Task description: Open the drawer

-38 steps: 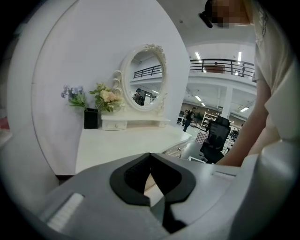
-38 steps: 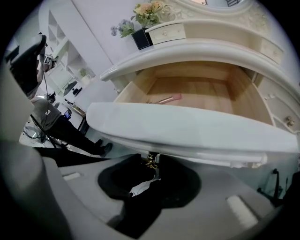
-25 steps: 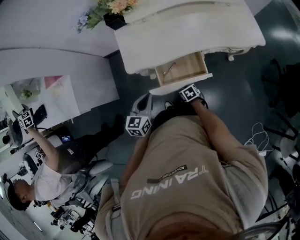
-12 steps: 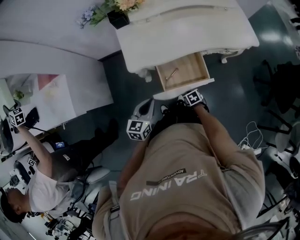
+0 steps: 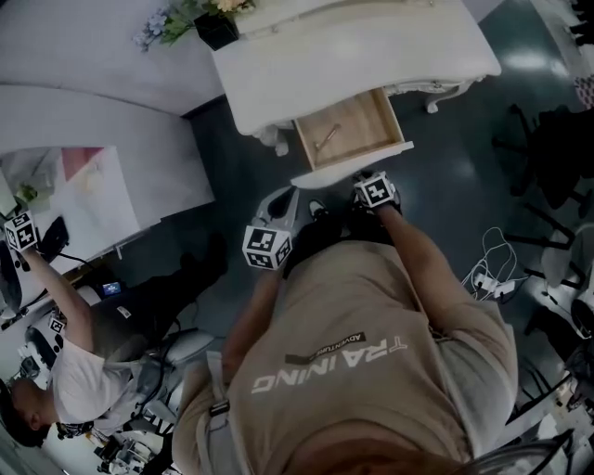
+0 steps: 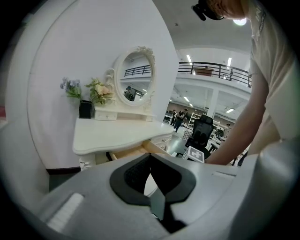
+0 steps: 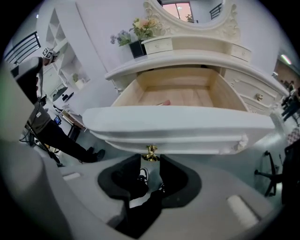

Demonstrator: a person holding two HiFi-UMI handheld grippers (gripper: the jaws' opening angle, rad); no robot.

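Note:
The white dressing table (image 5: 353, 56) has its middle drawer (image 5: 348, 130) pulled out, its wooden inside showing. A small slender object (image 5: 327, 136) lies in it. My right gripper (image 5: 374, 190) sits just below the drawer front (image 7: 178, 129). In the right gripper view the gold knob (image 7: 150, 152) stands at the tips of the right gripper (image 7: 150, 160). Its jaws have just been opening and are open, with the pads clear of the knob. My left gripper (image 5: 267, 248) hangs back to the left of the drawer, away from the table. In its own view the left gripper (image 6: 150, 157) looks shut on nothing.
A dark pot of flowers (image 5: 215, 28) stands at the table's back left corner, below an oval mirror (image 6: 133, 77). Another person (image 5: 56, 371) works at the left by white shelving. Dark chairs (image 5: 548, 139) and loose cables (image 5: 487, 274) sit on the floor at the right.
The table and drawer have drifted left in the head view. The drawer stands about as far out as before. The right gripper stays at the drawer front; the left gripper has shifted slightly.

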